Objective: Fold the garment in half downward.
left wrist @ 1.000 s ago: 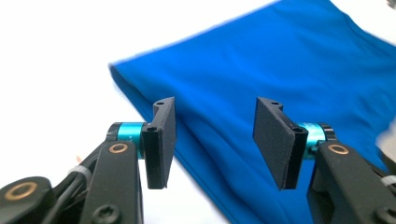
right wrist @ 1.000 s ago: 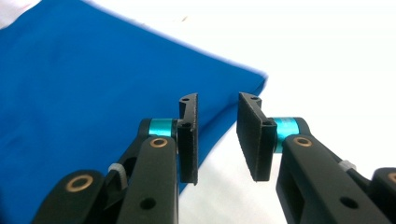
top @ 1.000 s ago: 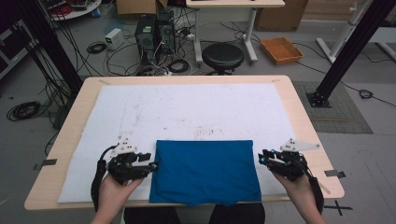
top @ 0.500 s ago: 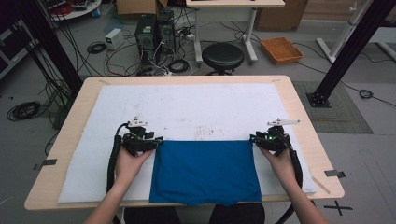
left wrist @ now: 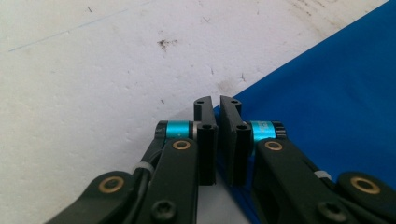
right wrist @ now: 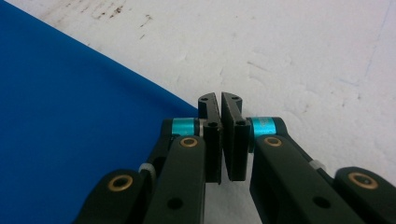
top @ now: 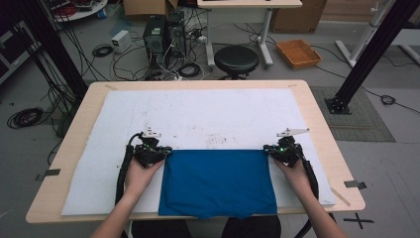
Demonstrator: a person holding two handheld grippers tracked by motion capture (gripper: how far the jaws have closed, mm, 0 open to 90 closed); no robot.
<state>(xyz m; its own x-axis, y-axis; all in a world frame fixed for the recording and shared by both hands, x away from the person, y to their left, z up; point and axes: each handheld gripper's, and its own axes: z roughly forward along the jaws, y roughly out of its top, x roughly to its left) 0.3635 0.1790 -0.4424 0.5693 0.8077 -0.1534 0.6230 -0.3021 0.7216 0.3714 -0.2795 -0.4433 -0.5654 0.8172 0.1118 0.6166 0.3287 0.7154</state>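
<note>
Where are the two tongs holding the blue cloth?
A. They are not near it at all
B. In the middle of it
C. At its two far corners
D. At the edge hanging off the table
C. The left tongs and right tongs are each shut on a far corner of the blue cloth, one at either end of its far edge.

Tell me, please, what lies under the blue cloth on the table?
The blue cloth lies flat on a white mat that covers the wooden table. The mat shows bare around it, marked with dark scuffs. Whatever sits directly beneath the cloth is covered and cannot be seen.
</note>
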